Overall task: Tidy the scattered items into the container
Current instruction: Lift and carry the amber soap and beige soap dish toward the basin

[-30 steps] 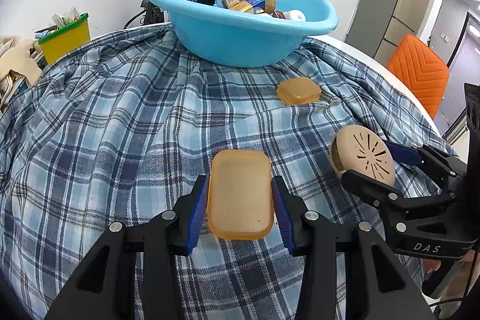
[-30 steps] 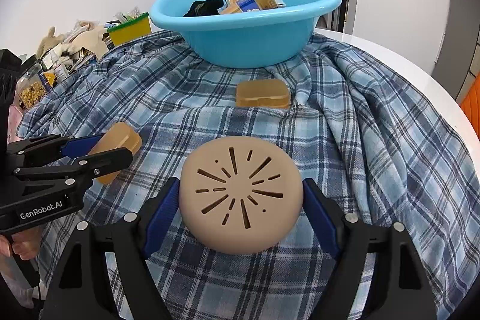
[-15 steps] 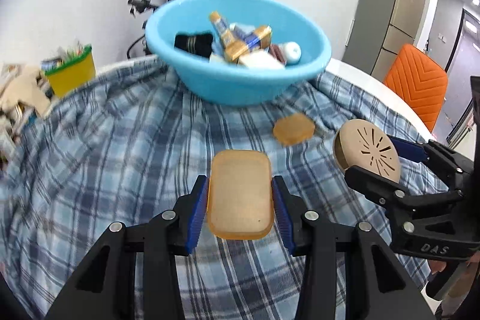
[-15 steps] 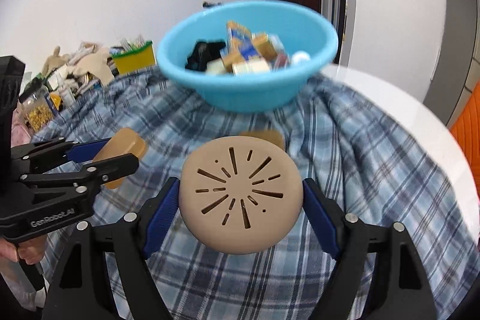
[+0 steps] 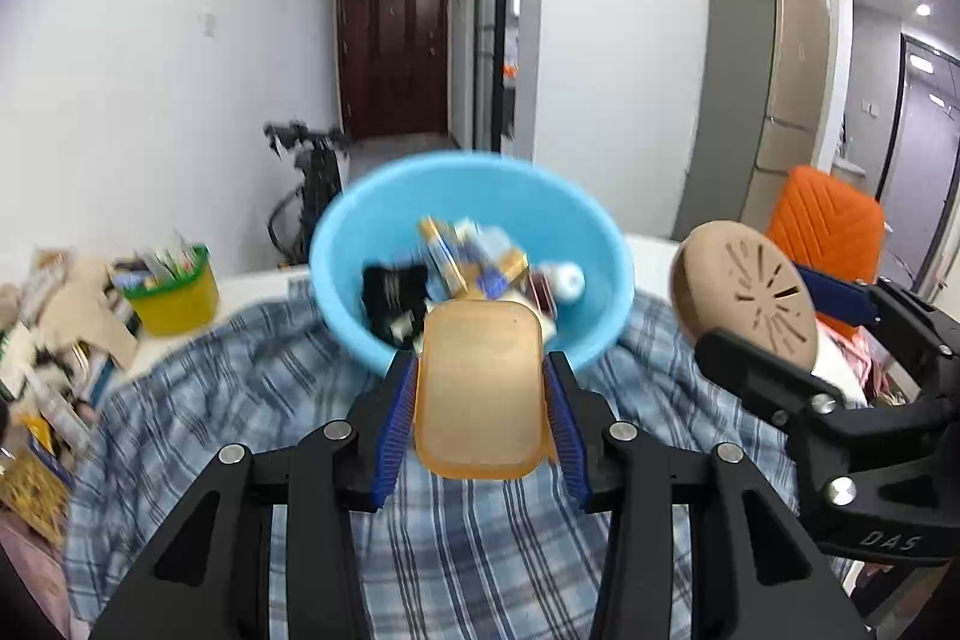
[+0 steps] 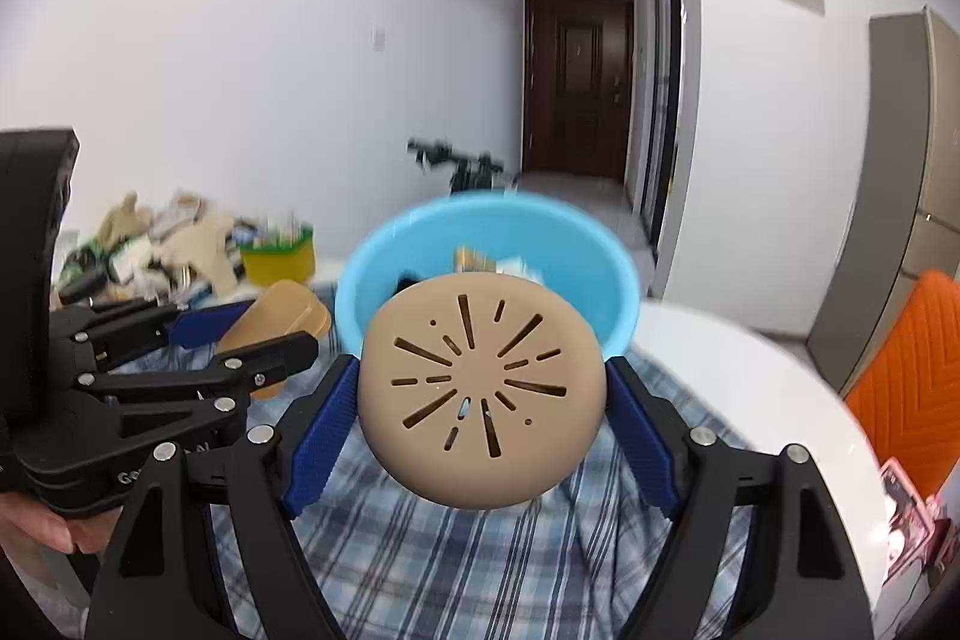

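Note:
My left gripper is shut on an orange rectangular lid, held above the plaid cloth just in front of the blue basin. The basin holds a black item, bottles and small packs. My right gripper is shut on a round tan slotted lid, also raised in front of the basin. In the left wrist view the right gripper with its round lid hangs to the right. In the right wrist view the left gripper with the orange lid is at the left.
A blue plaid cloth covers the round white table. A yellow-green bin and a pile of clutter stand at the left. An orange chair is at the right. A hand holds the left gripper.
Both grippers have risen with their lids, and the view has tipped up toward the room. The basin now sits lower in both views. The small orange lid on the cloth has dropped out of sight.

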